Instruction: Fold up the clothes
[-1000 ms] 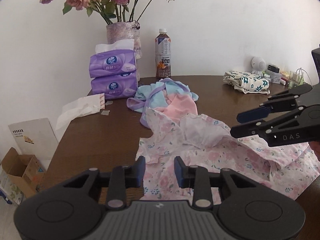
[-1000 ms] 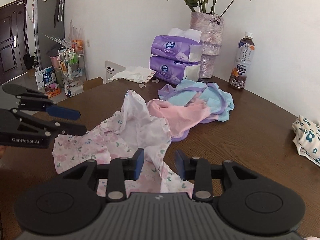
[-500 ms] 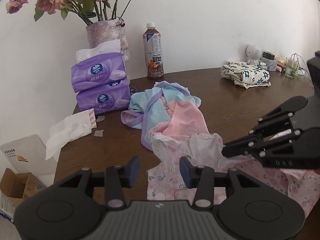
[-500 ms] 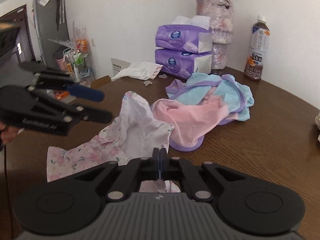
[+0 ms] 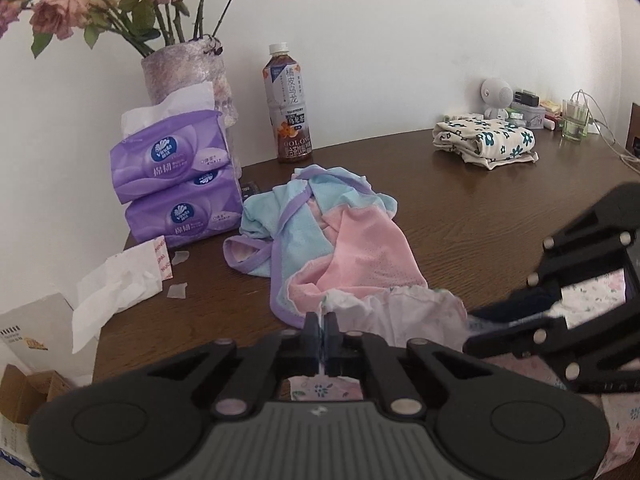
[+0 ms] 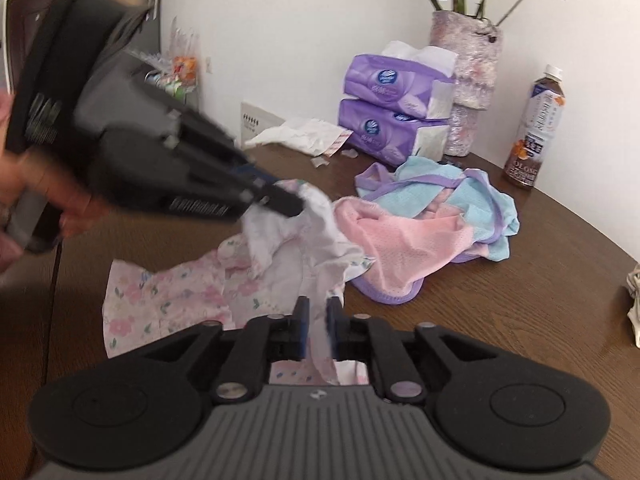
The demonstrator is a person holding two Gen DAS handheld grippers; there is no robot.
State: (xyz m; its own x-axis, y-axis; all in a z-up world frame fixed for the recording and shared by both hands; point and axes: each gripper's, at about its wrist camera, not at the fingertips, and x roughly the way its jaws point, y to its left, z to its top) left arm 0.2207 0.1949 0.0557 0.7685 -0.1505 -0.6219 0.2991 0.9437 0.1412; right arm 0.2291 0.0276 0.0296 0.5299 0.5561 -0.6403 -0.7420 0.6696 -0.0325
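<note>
Here both hand-held grippers have hold of the same floral garment, a pale pink printed piece lying crumpled on the near part of the brown table. The left gripper has its jaws pressed together on a white frilled edge of that cloth; seen from the right wrist view, the same left gripper lifts a bunched corner above the table. The right gripper has its jaws drawn in on a strip of the fabric that runs up between them, though a narrow gap shows on either side of the cloth, so the pinch looks light.

The garment spreads from the left gripper's raised corner down toward the near left, so its long axis runs roughly near-left to far-right across the table. The two pinch points sit close together on the far edge, the left one higher and farther, the right one lower and nearer. To flatten the piece, the grippers probably need to draw apart along that edge.

Just beyond, touching the floral cloth's far side, lies a pink and blue garment with purple trim, not yet folded. A folded flower-print piece rests at the far right, well apart.
</note>
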